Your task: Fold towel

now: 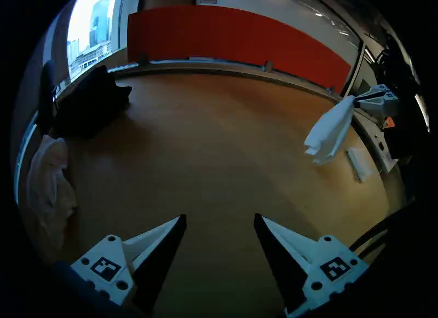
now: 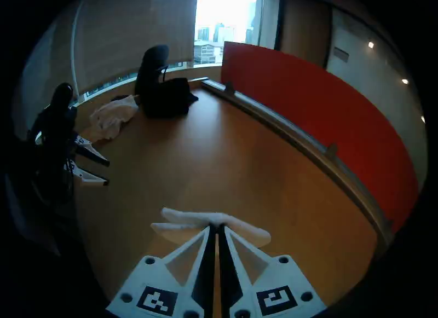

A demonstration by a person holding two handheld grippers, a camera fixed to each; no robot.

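Observation:
A white towel (image 1: 328,134) hangs above the wooden table (image 1: 219,154) at the right in the left gripper view, pinched at its top by my right gripper (image 1: 368,102). Seen from the right gripper, the towel (image 2: 186,218) spreads just past the fingertips, and the right gripper (image 2: 216,229) is shut on it. My left gripper (image 1: 219,222) is open over bare table, holding nothing. It appears far left in the right gripper view as the left gripper (image 2: 98,172), held by a dark-sleeved hand (image 2: 55,137).
A crumpled white cloth pile (image 1: 49,186) (image 2: 112,118) lies near the table's edge beside a black bag (image 1: 90,102) (image 2: 167,99) and a dark chair (image 2: 153,61). A red partition (image 1: 235,39) (image 2: 328,115) runs along the far edge. A small flat white item (image 1: 358,162) lies under the towel.

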